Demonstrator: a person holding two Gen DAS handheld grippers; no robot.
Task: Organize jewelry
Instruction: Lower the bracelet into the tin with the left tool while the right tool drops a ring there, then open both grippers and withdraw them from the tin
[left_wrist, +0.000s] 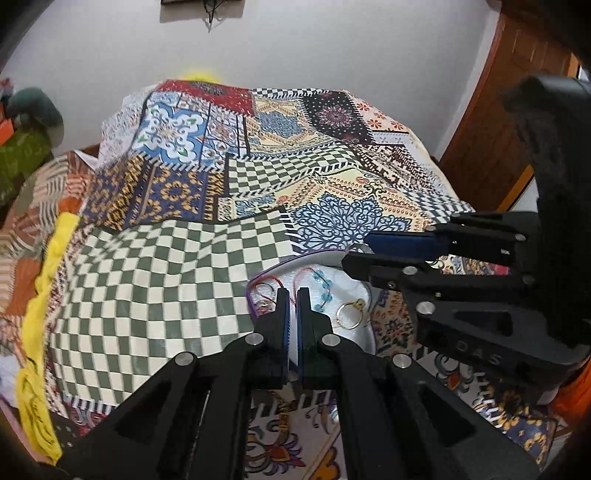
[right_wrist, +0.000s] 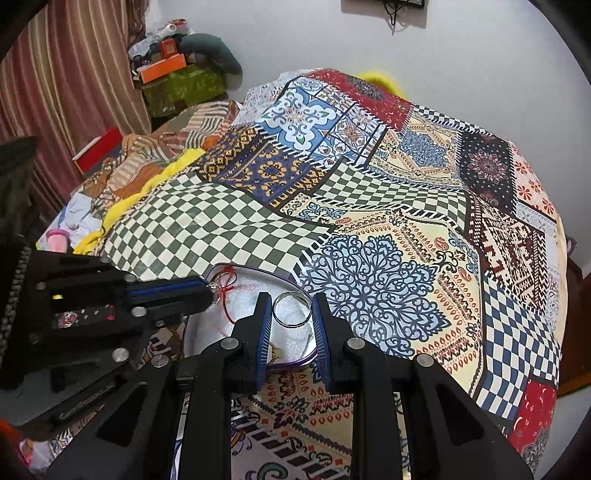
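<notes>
Seemingly the right gripper (right_wrist: 291, 308), fingers apart around a silver ring (right_wrist: 291, 308) over the jewelry tray (right_wrist: 295, 363), could let it slip, while the left gripper (left_wrist: 292, 295), pinched on red thread (left_wrist: 295, 286), may tangle it.

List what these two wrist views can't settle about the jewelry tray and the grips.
- Left wrist view: whether the left hand-held gripper pinches the red thread; its fingers cover the contact.
- Right wrist view: whether the right hand-held gripper touches the silver ring between its fingers.
- Right wrist view: the gold piece, mostly behind the left finger.
- Both views: near edge of the tray, hidden by gripper bodies.
</notes>
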